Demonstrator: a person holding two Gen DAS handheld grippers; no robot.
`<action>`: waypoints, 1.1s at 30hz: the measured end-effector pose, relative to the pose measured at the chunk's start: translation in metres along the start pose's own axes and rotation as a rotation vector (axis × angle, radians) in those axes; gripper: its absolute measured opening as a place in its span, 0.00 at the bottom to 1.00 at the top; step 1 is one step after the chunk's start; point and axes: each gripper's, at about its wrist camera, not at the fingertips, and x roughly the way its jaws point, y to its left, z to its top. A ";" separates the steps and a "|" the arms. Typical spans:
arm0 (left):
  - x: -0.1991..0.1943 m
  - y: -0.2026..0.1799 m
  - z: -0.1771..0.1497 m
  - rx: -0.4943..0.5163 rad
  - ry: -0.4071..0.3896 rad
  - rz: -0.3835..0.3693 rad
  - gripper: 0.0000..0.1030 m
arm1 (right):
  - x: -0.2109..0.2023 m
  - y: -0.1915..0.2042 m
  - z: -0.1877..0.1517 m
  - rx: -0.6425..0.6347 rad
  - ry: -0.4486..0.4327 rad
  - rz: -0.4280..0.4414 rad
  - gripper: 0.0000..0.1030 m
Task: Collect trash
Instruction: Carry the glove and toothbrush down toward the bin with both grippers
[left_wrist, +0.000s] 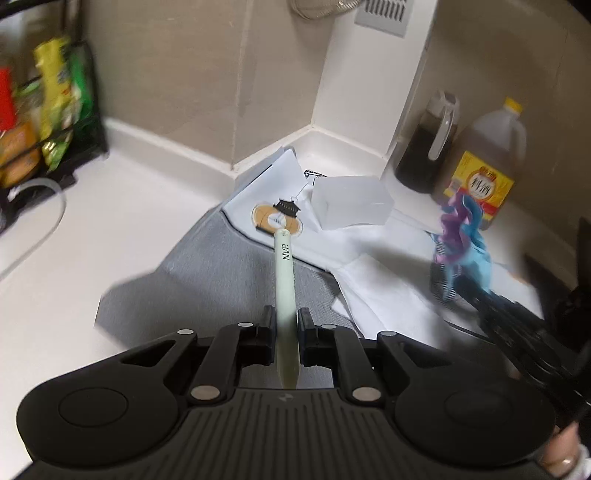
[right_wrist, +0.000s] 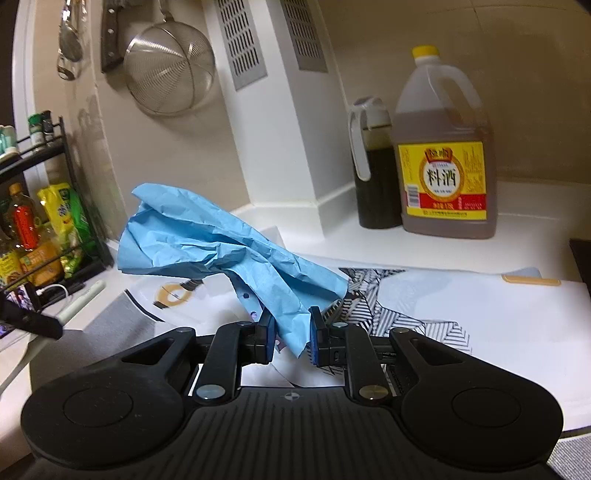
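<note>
Two tools full: left tool (left_wrist: 286, 325) clamps the pen (left_wrist: 284, 266) above the surface (left_wrist: 147, 206), right tool (right_wrist: 291, 332) pinches crumpled blue paper (right_wrist: 207, 236). I'd keep both clenched while carrying, lifted clear of the bottles (right_wrist: 443, 177).

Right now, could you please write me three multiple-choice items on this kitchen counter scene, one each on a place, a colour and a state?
1. Where does the big cooking wine jug stand?
A. Beside the dark oil bottle
B. On the wire rack
C. Inside the strainer

2. What colour is the crumpled paper in the right gripper?
A. Red
B. Blue
C. Green

3. How is the pale green pen held?
A. Lying loose on the grey mat
B. Standing in a cup
C. Clamped in the left gripper

Key: 1 A, they stand side by side on the counter; 2 B, it is light blue; 3 C, the jaws press on its barrel.
</note>
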 end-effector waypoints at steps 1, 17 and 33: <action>-0.007 0.002 -0.007 -0.017 0.000 -0.013 0.12 | -0.004 0.000 0.000 0.009 -0.007 -0.009 0.19; -0.117 0.040 -0.160 0.035 -0.001 -0.026 0.12 | -0.206 0.066 -0.055 -0.047 0.052 0.163 0.19; -0.127 0.066 -0.285 0.006 0.126 -0.005 0.12 | -0.229 0.123 -0.170 -0.171 0.360 0.155 0.19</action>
